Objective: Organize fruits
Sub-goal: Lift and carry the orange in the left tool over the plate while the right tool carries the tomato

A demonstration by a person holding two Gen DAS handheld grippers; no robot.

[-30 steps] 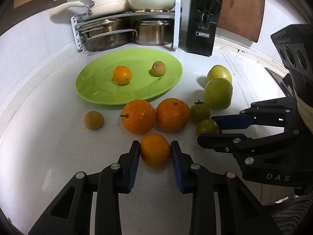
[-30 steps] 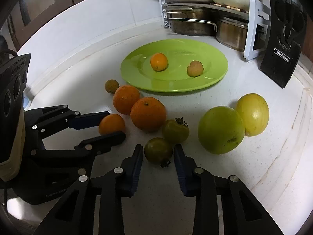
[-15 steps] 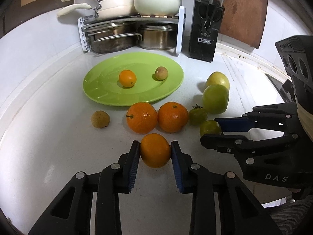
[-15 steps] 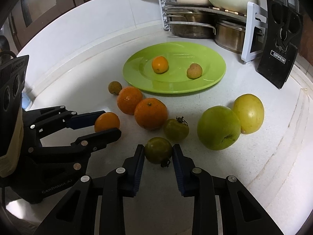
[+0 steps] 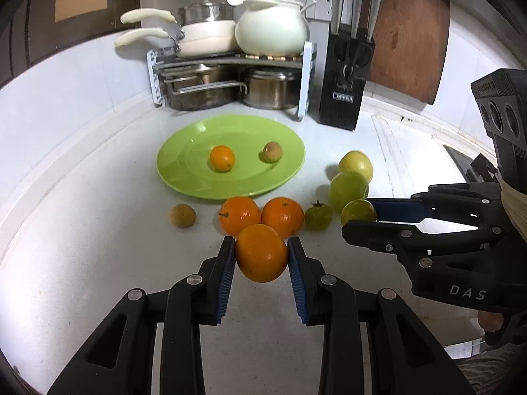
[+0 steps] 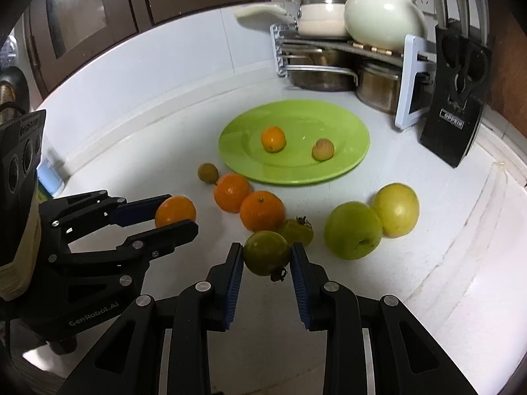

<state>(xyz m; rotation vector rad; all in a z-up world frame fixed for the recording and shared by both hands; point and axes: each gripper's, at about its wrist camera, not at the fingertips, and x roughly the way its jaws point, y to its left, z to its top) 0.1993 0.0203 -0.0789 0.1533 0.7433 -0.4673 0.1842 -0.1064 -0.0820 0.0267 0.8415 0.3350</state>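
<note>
My left gripper (image 5: 262,256) is shut on an orange (image 5: 261,252) and holds it above the white counter; it also shows in the right wrist view (image 6: 174,212). My right gripper (image 6: 266,258) is shut on a green tomato (image 6: 266,252), lifted off the counter; it also shows in the left wrist view (image 5: 359,212). A green plate (image 5: 184,177) farther back holds a small orange (image 5: 222,158) and a small brown fruit (image 5: 272,151). Two oranges (image 5: 239,215), a second green tomato (image 5: 318,218), a brown fruit (image 5: 183,216), a green apple (image 5: 347,187) and a yellow apple (image 5: 355,164) lie in front of the plate.
A rack (image 5: 230,62) with pots and a white kettle stands behind the plate. A black knife block (image 5: 344,85) and a wooden board (image 5: 408,36) stand at the back right. The counter's raised edge runs along the right (image 6: 477,217).
Both grippers have risen and pulled back with their fruit: the orange and the green tomato are off the counter, and the plate and loose fruit look farther away.
</note>
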